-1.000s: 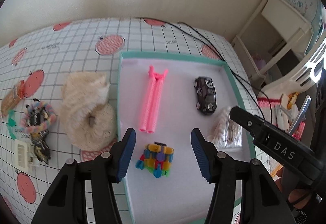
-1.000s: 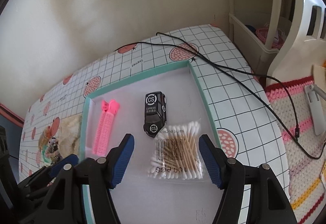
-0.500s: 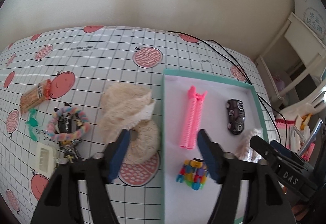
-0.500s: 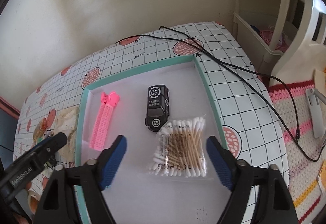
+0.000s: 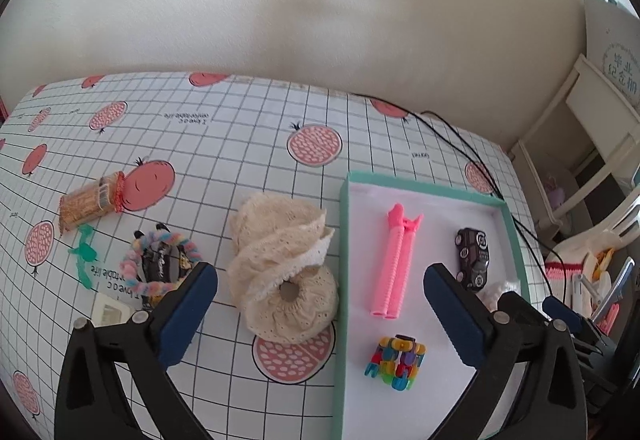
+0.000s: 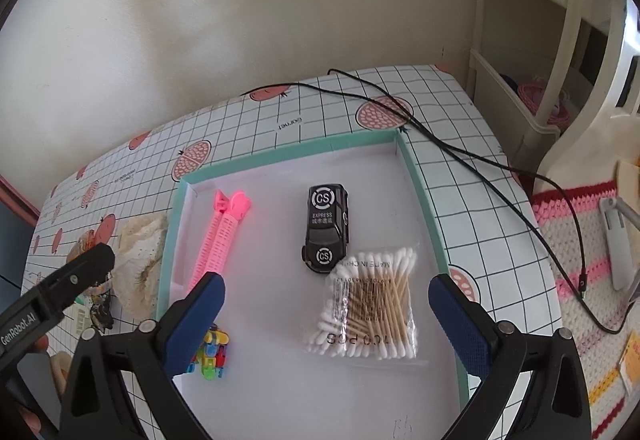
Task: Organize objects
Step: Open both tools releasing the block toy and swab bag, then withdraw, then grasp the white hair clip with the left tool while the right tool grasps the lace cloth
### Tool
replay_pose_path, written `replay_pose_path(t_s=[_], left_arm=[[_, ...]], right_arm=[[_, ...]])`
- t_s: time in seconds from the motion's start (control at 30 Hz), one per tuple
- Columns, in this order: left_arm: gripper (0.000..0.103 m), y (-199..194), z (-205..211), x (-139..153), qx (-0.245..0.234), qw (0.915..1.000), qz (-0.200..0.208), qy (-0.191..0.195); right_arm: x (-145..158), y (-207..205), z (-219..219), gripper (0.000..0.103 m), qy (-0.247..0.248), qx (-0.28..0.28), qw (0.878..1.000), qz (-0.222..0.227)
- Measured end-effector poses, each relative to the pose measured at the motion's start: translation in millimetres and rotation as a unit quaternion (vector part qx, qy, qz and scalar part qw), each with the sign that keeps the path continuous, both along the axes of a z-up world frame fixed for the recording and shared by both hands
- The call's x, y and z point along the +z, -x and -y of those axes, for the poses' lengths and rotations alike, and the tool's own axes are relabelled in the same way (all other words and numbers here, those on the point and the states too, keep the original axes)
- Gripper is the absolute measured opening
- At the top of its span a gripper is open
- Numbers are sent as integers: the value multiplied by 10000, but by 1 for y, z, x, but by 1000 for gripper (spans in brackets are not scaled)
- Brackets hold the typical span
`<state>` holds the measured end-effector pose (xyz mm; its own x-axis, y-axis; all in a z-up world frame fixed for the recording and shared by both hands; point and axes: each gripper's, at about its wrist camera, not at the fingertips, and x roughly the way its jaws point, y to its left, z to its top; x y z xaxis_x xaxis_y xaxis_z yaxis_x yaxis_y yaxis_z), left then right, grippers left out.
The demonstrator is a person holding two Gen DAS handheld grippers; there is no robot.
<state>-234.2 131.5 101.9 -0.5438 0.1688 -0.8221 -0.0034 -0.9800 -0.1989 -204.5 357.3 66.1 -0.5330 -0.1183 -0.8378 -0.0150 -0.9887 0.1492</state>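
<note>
The cream lace scrunchie lies on the counter just left of the teal tray, ahead of and between my left fingers, which are spread wide and empty. It looks soft, light and squashy; I'd pinch its bunched rim. My right gripper hangs open over the cotton swabs in the tray.

inside the mint-rimmed tray lie a pink comb-like clip, a black toy car, a cotton swab packet just touching the car's front, and a multicoloured block toy — outside, a cream lace cloth beside the tray's left rim.
</note>
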Motion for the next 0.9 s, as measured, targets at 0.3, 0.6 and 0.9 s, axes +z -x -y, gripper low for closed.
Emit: replay_pose_path(t_s=[0.3, 0.6, 0.9], left_arm=[[103, -2, 32, 22, 271, 9989, -388, 21], [103, -6, 105, 40, 753, 9955, -524, 234], [103, -15, 168, 38, 1150, 9929, -292, 68]], right_arm=[[26, 0, 25, 103, 71, -5, 9994, -350], [31, 7, 89, 103, 248, 626, 9969, -418], [34, 0, 167, 103, 190, 1384, 9883, -615]])
